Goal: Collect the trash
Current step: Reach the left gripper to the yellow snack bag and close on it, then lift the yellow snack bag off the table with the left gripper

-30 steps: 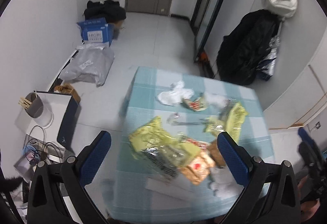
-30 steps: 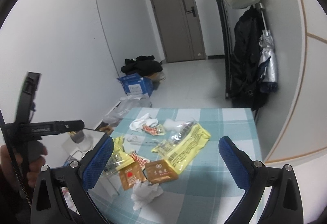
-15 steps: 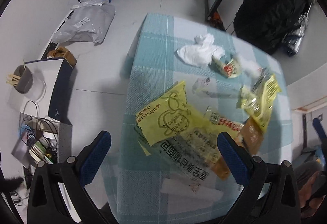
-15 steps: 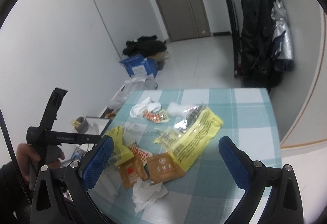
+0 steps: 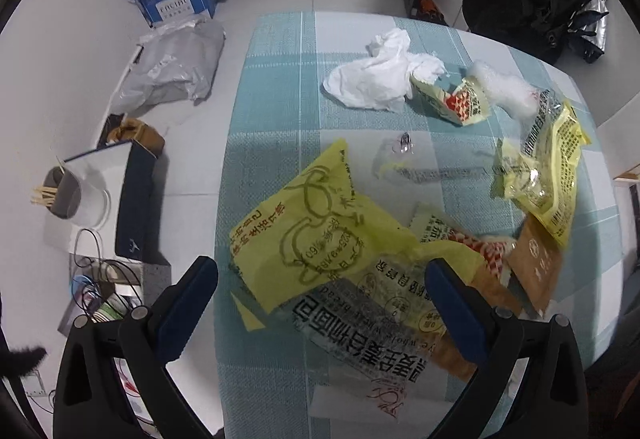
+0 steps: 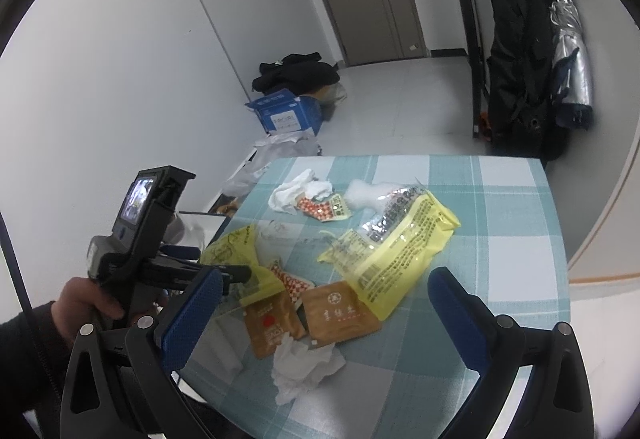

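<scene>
Now the left gripper (image 5: pixel 320 293) has dropped close over the yellow bread wrapper (image 5: pixel 320 239) at six o'clock — claw spread, nothing grasped — so pickup looks imminent.

Crumpled yellow bread bags (image 5: pixel 320 235) (image 6: pixel 404 251), brown sachets (image 6: pixel 340 313), red-checked wrappers (image 5: pixel 460 101) and white tissues (image 5: pixel 376 75) (image 6: pixel 304 367) lie scattered across a teal checked tablecloth (image 5: pixel 272 87).
</scene>
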A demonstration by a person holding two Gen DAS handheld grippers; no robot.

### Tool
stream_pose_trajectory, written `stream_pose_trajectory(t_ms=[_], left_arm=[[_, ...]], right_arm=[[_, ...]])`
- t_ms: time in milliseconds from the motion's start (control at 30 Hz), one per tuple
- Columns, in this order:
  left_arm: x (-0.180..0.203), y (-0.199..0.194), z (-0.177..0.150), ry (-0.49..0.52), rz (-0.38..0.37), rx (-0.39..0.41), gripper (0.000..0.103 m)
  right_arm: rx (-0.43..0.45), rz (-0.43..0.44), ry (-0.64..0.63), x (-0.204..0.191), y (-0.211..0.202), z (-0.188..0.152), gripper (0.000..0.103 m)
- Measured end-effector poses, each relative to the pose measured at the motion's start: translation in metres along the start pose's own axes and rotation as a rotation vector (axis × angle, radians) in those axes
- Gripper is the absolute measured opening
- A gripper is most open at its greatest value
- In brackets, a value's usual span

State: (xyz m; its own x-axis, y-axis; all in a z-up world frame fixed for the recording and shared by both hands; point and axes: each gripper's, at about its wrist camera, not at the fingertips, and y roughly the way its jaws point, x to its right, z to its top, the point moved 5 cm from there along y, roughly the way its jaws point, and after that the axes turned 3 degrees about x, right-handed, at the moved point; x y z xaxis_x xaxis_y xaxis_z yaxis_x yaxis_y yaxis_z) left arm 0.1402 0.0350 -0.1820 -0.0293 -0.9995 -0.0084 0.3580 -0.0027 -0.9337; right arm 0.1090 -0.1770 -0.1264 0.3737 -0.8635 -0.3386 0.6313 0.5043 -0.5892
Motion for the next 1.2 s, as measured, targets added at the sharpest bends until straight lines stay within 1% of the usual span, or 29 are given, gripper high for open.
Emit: stream_pose_trajectory(t_ms=[67,133,167,233,267,333,400,433,467,533,567,633,767,933,1033,1200], left_arm=[[0.002,-0.001,0.001,0.006,0.007,0.013,0.093],[0.003,0.000,0.000,0.001,-0.002,0.012,0.080],[0.004,0.001,0.000,-0.008,-0.016,0.007,0.077],[0.004,0.000,0.000,-0.030,-0.047,0.008,0.062],[0.006,-0.001,0.001,-0.038,-0.055,0.011,0.057],[0.007,-0.003,0.002,-0.042,-0.062,0.014,0.034],[0.009,-0.002,0.003,-0.043,-0.066,0.016,0.025],[0.011,-0.003,0.004,-0.047,-0.070,0.015,0.022],[0.011,-0.003,0.004,-0.053,-0.073,0.018,0.021],[0.012,-0.003,0.005,-0.055,-0.080,0.021,0.011],[0.011,-0.004,0.005,-0.063,-0.088,0.021,0.011],[0.009,-0.005,0.005,-0.074,-0.094,0.018,0.002],[0.000,-0.012,0.005,-0.136,-0.135,0.033,0.002],[-0.005,-0.022,0.006,-0.171,-0.160,0.065,0.001],[-0.003,-0.029,0.004,-0.175,-0.169,0.081,0.001],[-0.007,-0.047,0.004,-0.157,-0.189,0.139,0.001]], right_arm=[[0.001,0.004,0.012,0.002,-0.003,-0.001,0.103],[0.002,0.007,0.022,0.004,-0.005,-0.001,0.103],[0.001,0.007,0.025,0.005,-0.005,-0.001,0.103],[0.000,0.009,0.029,0.006,-0.008,-0.002,0.103],[0.001,0.008,0.030,0.007,-0.008,-0.003,0.103],[0.001,0.007,0.031,0.008,-0.012,-0.004,0.103],[0.004,0.004,0.029,0.008,-0.015,-0.005,0.103],[0.004,0.003,0.029,0.008,-0.015,-0.006,0.103],[0.003,0.001,0.029,0.009,-0.016,-0.007,0.103],[0.001,-0.003,0.027,0.009,-0.016,-0.008,0.103],[0.002,-0.005,0.027,0.010,-0.016,-0.008,0.103],[0.004,-0.009,0.028,0.011,-0.017,-0.008,0.103],[0.008,-0.021,0.026,0.011,-0.019,-0.009,0.103],[0.001,-0.026,0.038,0.012,-0.018,-0.013,0.103],[-0.006,-0.028,0.031,0.010,-0.016,-0.015,0.103],[0.006,-0.048,-0.016,0.003,-0.016,-0.018,0.103]])
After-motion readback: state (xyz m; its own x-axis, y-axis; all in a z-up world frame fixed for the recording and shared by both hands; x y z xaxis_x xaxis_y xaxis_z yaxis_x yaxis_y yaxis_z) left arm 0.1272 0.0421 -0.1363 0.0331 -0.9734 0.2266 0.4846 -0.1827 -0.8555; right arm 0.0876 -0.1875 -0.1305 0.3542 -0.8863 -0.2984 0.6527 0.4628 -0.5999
